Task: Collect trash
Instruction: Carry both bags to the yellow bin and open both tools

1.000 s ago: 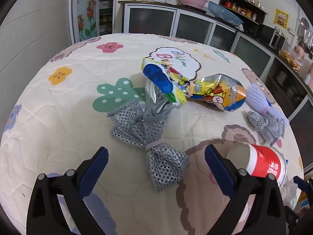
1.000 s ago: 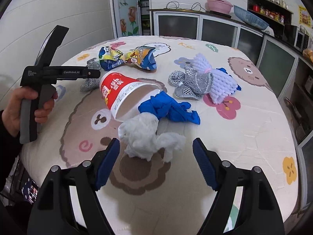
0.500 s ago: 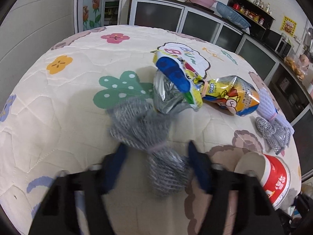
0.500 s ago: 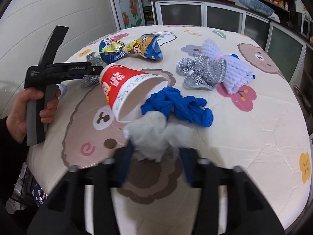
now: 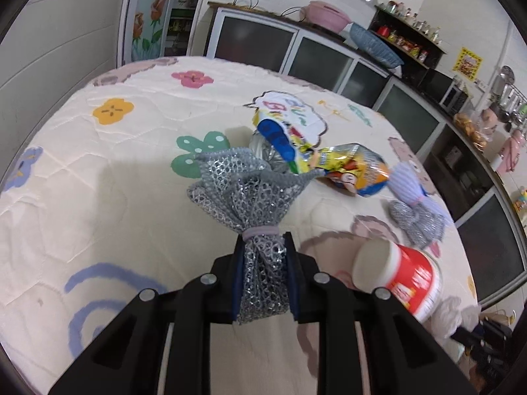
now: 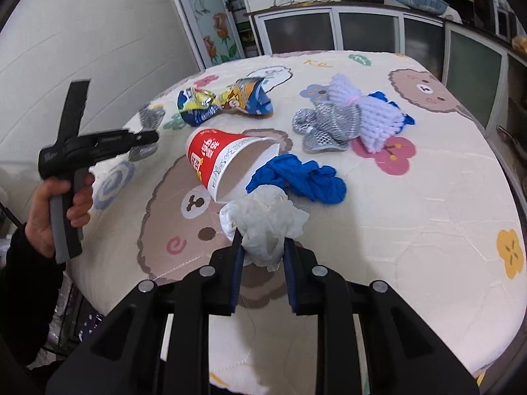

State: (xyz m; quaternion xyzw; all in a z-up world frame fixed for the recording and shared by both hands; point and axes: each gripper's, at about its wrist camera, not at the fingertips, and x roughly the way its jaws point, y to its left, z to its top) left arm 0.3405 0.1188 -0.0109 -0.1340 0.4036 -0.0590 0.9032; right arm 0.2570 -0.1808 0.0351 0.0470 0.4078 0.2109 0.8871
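The jaws of the left gripper [image 5: 263,276] were closing on the silver mesh [image 5: 250,197] and those of the right gripper [image 6: 262,263] on the white tissue [image 6: 263,220], both just above the table [image 6: 428,247], so the soft tissue could tear or slip out.

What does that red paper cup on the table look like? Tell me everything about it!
The red paper cup with white lettering lies tipped on its side on the quilted cartoon-print tablecloth. Its outside is red near the base, with a white band and small print towards the rim; its inside is plain pale brown and looks empty. The open mouth faces the crumpled blue glove and the crumpled white tissue, which sit right at its rim. Neither pair of tongs holds it.
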